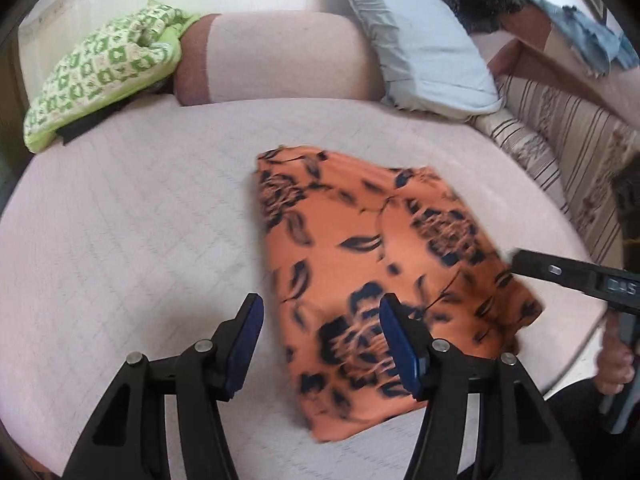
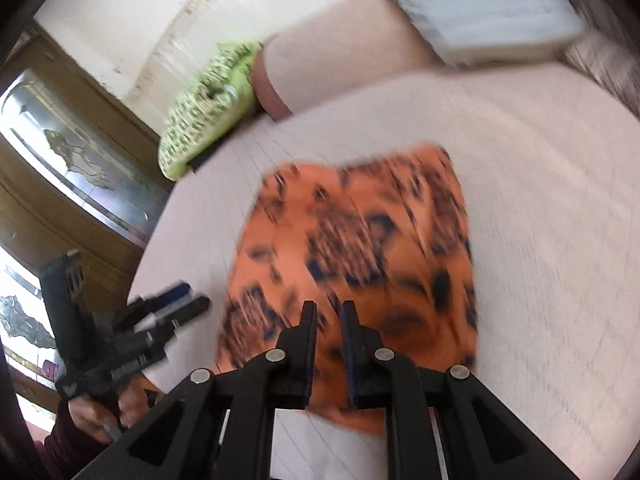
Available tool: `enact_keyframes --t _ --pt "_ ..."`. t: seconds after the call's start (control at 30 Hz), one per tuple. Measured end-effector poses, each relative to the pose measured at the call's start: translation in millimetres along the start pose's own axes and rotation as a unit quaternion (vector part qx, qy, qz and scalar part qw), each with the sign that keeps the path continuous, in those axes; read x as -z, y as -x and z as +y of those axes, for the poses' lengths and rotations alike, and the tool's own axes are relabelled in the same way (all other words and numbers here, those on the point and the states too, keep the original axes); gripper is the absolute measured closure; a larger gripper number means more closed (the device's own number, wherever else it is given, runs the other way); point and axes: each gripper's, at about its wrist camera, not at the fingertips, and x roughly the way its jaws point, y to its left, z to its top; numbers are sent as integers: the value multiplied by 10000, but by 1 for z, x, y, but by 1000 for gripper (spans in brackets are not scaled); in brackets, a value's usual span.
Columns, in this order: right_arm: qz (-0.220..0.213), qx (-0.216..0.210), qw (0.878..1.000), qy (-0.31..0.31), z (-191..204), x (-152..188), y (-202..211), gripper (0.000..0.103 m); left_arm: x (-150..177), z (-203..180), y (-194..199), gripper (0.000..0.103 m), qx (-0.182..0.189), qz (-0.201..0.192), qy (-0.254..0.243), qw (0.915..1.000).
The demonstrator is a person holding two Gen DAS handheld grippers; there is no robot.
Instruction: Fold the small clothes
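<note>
An orange cloth with a dark floral print (image 1: pixel 372 264) lies folded flat on the pale pink bed (image 1: pixel 140 220). My left gripper (image 1: pixel 320 308) is open and empty, hovering above the cloth's near left edge. It also shows at the left of the right wrist view (image 2: pixel 192 304). My right gripper (image 2: pixel 330 312) hovers over the near edge of the cloth (image 2: pixel 360 248); its jaws stand a narrow gap apart with nothing between them. This view is blurred. Part of the right gripper's body (image 1: pixel 576 276) shows in the left wrist view.
A green patterned pillow (image 1: pixel 100 72), a pink bolster (image 1: pixel 280 56) and a pale blue pillow (image 1: pixel 424 40) line the far side of the bed. A striped sofa cushion (image 1: pixel 560 140) is at the right. A wooden cabinet with glass doors (image 2: pixel 80 152) stands beside the bed.
</note>
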Motion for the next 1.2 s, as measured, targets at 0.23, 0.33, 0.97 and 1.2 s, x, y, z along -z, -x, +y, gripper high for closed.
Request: enact_keyframes --t 0.23,0.33,0.97,1.2 --pt "122 -57 9997 -206 4 -57 -64 89 2 -16 -49 41 -346 432 -99 9984" --pt "468 100 9981 -400 -11 -72 -103 88 11 -21 -57 38 -601 396 -375 9967" --pt "193 488 9983 -239 -17 -69 -87 93 18 -23 -64 30 -824 340 -328 9955" --pt "244 635 9976 -92 -9 -33 -48 93 19 -26 -64 30 -957 319 -366 9942"
